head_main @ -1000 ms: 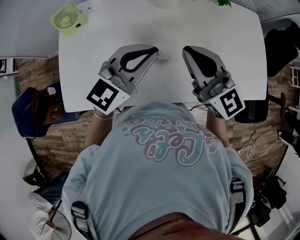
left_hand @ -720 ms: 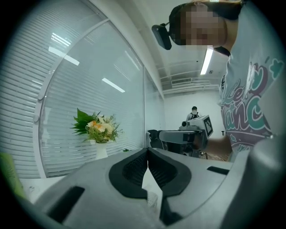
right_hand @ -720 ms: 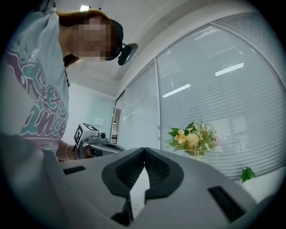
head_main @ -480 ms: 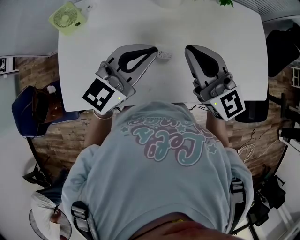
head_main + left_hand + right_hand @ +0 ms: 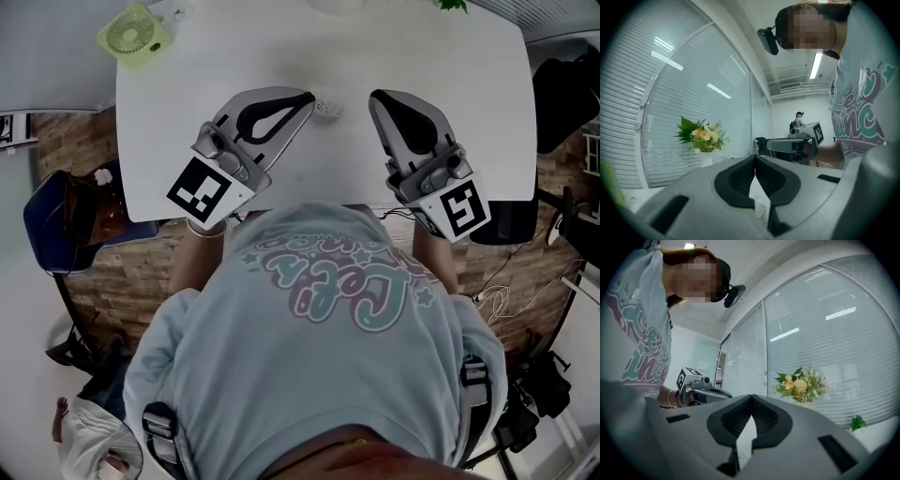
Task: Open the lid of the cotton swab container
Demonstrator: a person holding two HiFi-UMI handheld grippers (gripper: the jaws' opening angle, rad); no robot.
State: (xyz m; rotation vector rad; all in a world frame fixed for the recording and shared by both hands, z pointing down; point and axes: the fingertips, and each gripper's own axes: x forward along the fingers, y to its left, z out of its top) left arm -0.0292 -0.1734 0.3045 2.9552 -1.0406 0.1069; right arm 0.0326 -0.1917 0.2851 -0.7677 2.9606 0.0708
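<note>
A small, pale cotton swab container (image 5: 327, 107) stands on the white table (image 5: 412, 37), between the tips of the two grippers. My left gripper (image 5: 309, 97) lies just left of it, its jaws shut with nothing between them. My right gripper (image 5: 373, 97) is a little to the container's right, also shut and empty. In the left gripper view the closed jaws (image 5: 754, 157) point across at the right gripper (image 5: 793, 145). In the right gripper view the closed jaws (image 5: 751, 397) face the left gripper (image 5: 701, 391). I cannot tell whether either gripper touches the container.
A green desk fan (image 5: 137, 37) sits at the table's far left corner. A vase of flowers (image 5: 703, 136) stands by the window blinds, and a green sprig (image 5: 448, 6) shows at the far edge. A dark chair (image 5: 66, 220) is left of the table.
</note>
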